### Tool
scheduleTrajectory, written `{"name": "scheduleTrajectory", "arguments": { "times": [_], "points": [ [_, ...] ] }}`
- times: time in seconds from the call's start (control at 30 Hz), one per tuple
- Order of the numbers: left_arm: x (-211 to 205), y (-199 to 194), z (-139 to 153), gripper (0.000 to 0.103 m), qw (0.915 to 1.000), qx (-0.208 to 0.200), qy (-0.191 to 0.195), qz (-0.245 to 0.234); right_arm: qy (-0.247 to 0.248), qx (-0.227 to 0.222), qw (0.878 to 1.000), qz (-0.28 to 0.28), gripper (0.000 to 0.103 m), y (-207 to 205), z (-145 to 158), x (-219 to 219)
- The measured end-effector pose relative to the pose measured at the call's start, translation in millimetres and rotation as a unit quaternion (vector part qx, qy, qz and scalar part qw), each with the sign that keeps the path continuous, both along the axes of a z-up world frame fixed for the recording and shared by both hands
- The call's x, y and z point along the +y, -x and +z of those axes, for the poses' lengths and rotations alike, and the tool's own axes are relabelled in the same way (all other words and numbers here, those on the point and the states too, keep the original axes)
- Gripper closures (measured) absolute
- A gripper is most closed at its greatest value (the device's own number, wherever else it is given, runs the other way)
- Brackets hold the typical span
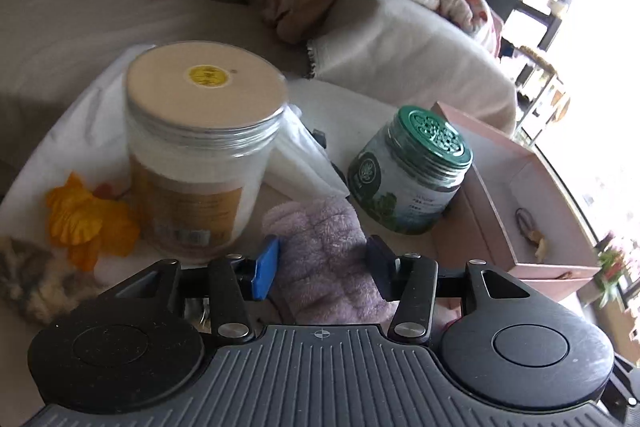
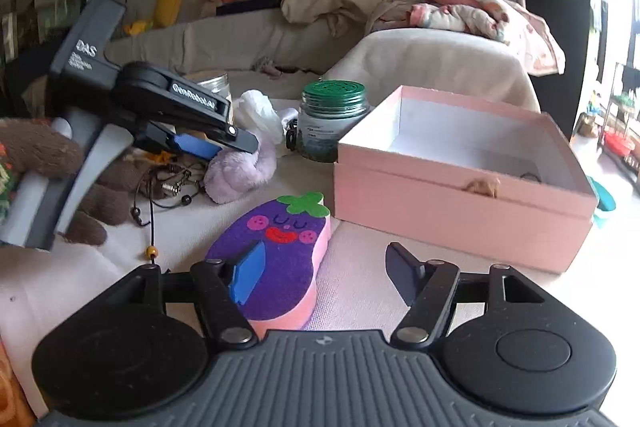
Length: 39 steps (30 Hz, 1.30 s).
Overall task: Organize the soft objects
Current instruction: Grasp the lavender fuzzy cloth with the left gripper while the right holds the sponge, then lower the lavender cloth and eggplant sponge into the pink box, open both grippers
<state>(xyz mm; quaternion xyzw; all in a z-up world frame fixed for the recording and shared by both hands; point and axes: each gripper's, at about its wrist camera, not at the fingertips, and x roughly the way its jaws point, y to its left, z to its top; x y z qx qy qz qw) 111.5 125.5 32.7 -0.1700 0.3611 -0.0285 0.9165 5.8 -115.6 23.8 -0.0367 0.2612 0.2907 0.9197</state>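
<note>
Straddling a fluffy lilac scrunchie (image 1: 324,259), the left gripper (image 1: 322,263) has its jaws apart, pads just off the fluff; a big beige-lidded jar (image 1: 200,147) and a green-lidded jar (image 1: 408,171) stand beyond. Nearer the right gripper (image 2: 324,277), jaws wide, an aubergine sponge (image 2: 276,259) lies by its left pad, unpinched, the pink box (image 2: 460,203) far right.

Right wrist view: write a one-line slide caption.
Right tool open over an eggplant sponge, pink box ahead; left tool at a lilac plush.
</note>
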Motion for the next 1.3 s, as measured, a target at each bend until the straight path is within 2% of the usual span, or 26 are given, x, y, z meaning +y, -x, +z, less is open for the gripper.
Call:
{"name": "scheduleTrajectory", "arguments": {
  "times": [0.17, 0.27, 0.4, 0.5, 0.73, 0.8, 0.9, 1.07, 1.3],
  "points": [
    [-7, -7, -1, 0.046, 0.9997, 0.009, -0.021, -0.003, -0.012, 0.01, 1.0, 0.001, 0.034, 0, -1, -3],
    [-6, -5, -8, 0.042, 0.9995, 0.026, -0.013, -0.012, -0.014, 0.011, 1.0, 0.003, 0.034, 0, -1, -4],
    [-6, 3, -11, 0.041, 0.9995, 0.019, -0.013, -0.023, -0.016, 0.012, 1.0, 0.001, 0.033, 0, -1, -4],
    [-6, -1, -11, 0.047, 0.9995, 0.015, 0.003, -0.028, -0.017, 0.014, 1.0, 0.0, 0.032, -1, -1, -4],
    [-9, 15, -3, 0.053, 0.9977, -0.001, -0.01, -0.067, -0.016, 0.026, 0.999, 0.019, 0.032, 3, 6, 2],
    [-10, 28, 3, 0.053, 0.9964, -0.009, -0.021, -0.081, -0.002, 0.01, 0.999, 0.036, 0.032, 11, 14, 11],
    [-8, 51, 10, 0.053, 0.9945, -0.014, -0.034, -0.098, 0.043, -0.023, 0.997, 0.057, 0.032, 21, 19, 32],
    [11, 85, 13, 0.053, 0.9943, -0.006, -0.009, -0.106, 0.086, -0.007, 0.995, 0.054, 0.032, 16, 15, 56],
    [38, 113, 11, 0.053, 0.9957, 0.001, 0.0, -0.092, 0.118, 0.025, 0.992, 0.03, 0.029, 1, 12, 65]
  ]
}}
